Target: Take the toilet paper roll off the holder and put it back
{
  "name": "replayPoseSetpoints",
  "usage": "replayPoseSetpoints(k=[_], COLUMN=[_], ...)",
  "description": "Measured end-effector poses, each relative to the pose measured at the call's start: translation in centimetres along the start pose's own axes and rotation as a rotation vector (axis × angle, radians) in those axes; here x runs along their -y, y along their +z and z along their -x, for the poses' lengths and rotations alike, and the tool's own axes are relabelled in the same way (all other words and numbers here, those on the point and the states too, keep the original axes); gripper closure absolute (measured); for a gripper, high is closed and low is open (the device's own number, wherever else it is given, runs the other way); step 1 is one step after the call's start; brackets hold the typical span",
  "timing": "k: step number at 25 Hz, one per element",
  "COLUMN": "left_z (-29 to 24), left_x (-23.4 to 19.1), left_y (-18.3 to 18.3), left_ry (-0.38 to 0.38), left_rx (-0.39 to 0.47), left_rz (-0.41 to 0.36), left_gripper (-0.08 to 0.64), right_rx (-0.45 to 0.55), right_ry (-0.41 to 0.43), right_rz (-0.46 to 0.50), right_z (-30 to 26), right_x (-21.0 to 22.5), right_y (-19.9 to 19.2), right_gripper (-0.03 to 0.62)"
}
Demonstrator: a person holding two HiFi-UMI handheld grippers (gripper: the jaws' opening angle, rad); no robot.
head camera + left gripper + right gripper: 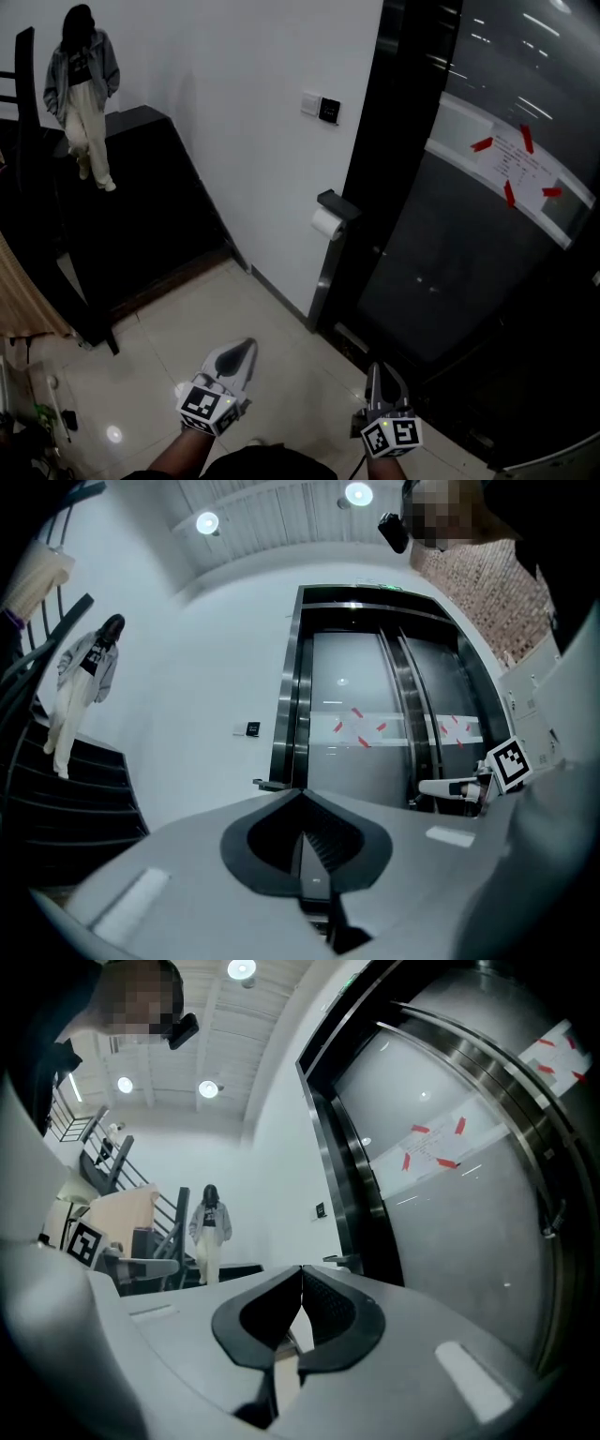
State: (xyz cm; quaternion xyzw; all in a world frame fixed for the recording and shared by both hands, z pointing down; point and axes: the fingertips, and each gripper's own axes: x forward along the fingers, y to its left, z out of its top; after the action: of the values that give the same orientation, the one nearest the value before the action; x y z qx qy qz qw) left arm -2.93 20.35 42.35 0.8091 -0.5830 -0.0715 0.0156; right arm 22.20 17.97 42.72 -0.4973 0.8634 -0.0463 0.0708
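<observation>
A white toilet paper roll (327, 223) hangs under a dark holder (337, 203) fixed to the black door frame, at the middle of the head view. Both grippers are low in that view, well short of the roll. My left gripper (249, 345) is shut with nothing between its jaws; in its own view the tips (300, 794) meet, and the holder (269, 784) shows small beyond them. My right gripper (376, 368) is also shut and empty, its tips (302, 1269) touching, with the holder (342, 1261) just to their right. The roll is too small to make out in both gripper views.
A curved glass door (511, 173) with a red-taped paper notice fills the right. A white wall carries a switch panel (322, 107). A person (84, 84) stands on dark stairs (141, 216) at the left. The floor is pale tile (281, 366).
</observation>
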Motion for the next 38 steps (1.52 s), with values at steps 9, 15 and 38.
replayPoseSetpoints(k=[9,15,38], left_z=[-5.4,-12.0,-33.8], left_x=[-6.1,-8.0,-13.5], left_y=[-1.3,-1.8,-3.2], left_ry=[0.030,0.064,0.093], left_rx=[-0.015,0.002,-0.011], left_rz=[0.017,0.008,-0.015], left_gripper=[0.558,0.558,0.558], right_rx=[-0.023,-0.007,-0.038], right_ry=[-0.019,0.007,0.069], right_rz=[-0.058,-0.058,-0.111], right_z=[-7.8,-15.4,-35.0], right_x=[2.4,6.2,18.1], right_y=[-2.4,-2.2,-3.5], right_gripper=[0.575,0.571,0.515])
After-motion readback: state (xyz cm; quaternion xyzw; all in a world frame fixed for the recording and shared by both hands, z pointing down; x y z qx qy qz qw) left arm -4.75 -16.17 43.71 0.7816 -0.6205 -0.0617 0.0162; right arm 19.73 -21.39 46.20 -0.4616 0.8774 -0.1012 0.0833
